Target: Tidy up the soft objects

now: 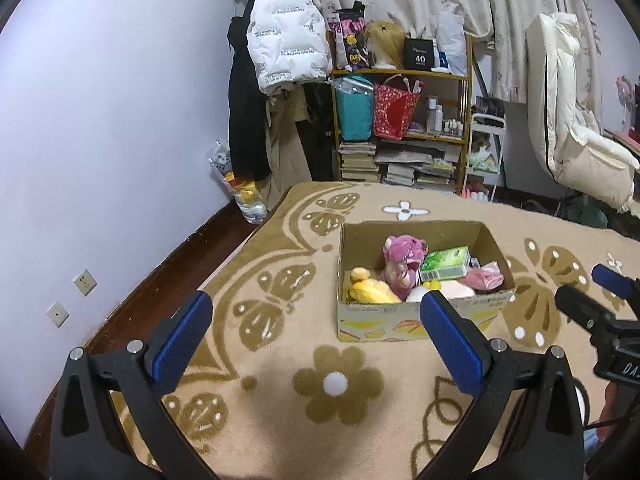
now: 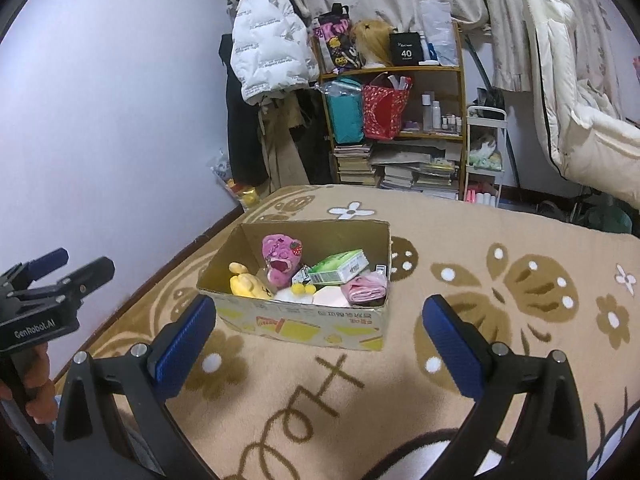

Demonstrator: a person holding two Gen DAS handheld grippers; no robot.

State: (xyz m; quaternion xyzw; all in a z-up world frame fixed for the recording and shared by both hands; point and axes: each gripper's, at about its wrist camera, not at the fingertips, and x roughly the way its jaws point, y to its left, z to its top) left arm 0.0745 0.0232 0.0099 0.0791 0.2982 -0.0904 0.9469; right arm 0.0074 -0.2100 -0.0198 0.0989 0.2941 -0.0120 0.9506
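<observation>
A cardboard box [image 1: 416,322] [image 2: 304,322] stands on the patterned blanket. It holds a pink plush bear [image 1: 402,258] [image 2: 280,258], a yellow plush [image 1: 370,290] [image 2: 248,282], a green tissue pack [image 1: 446,264] [image 2: 340,267], a folded pink cloth [image 1: 484,278] [image 2: 366,290] and a pale pink pad [image 1: 458,290] [image 2: 330,298]. My left gripper [image 1: 316,324] is open, held above the blanket in front of the box, nothing between its blue pads. My right gripper [image 2: 320,330] is open too, just in front of the box. Each gripper shows at the edge of the other's view.
The beige blanket [image 1: 280,380] [image 2: 460,248] with brown flowers covers the bed. A wooden shelf [image 1: 400,120] [image 2: 394,120] with bags and books stands behind, beside hanging coats [image 1: 284,40]. A folded white quilt [image 1: 576,132] hangs at the right. The wall runs along the left.
</observation>
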